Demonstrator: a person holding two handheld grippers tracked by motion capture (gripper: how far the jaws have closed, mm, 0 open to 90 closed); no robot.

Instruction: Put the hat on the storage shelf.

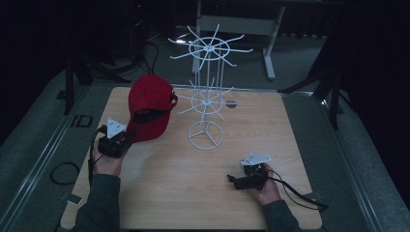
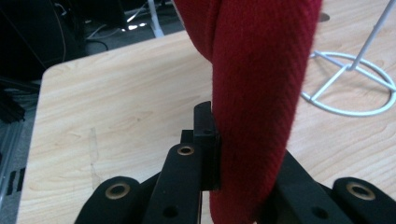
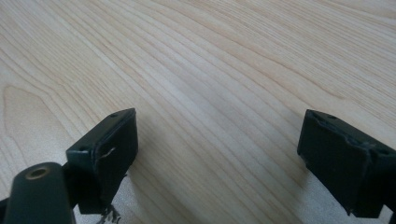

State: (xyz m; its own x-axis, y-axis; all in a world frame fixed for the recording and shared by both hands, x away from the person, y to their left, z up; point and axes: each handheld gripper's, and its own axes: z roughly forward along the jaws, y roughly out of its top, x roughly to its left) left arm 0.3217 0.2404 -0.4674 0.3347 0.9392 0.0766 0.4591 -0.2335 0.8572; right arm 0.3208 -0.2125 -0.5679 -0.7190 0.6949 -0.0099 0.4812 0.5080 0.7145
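The left claw [image 1: 126,138] is clamped on the brim of the red cap [image 1: 150,104], held above the counter [image 1: 169,193] just left of the white wire rack [image 1: 207,92], nearer it than the right claw [image 1: 233,181], which rests agape and empty.

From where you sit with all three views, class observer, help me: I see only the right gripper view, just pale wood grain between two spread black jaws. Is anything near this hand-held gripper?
Observer: The high view shows the right hand-held gripper low over the light wooden table, nothing between its jaws.
Operator: What is the other hand doing?
Observer: The left hand-held gripper is clamped on the red fabric cap.
Operator: Anything else on the table?
Observer: A white wire display stand with spoked tiers stands right of the cap.
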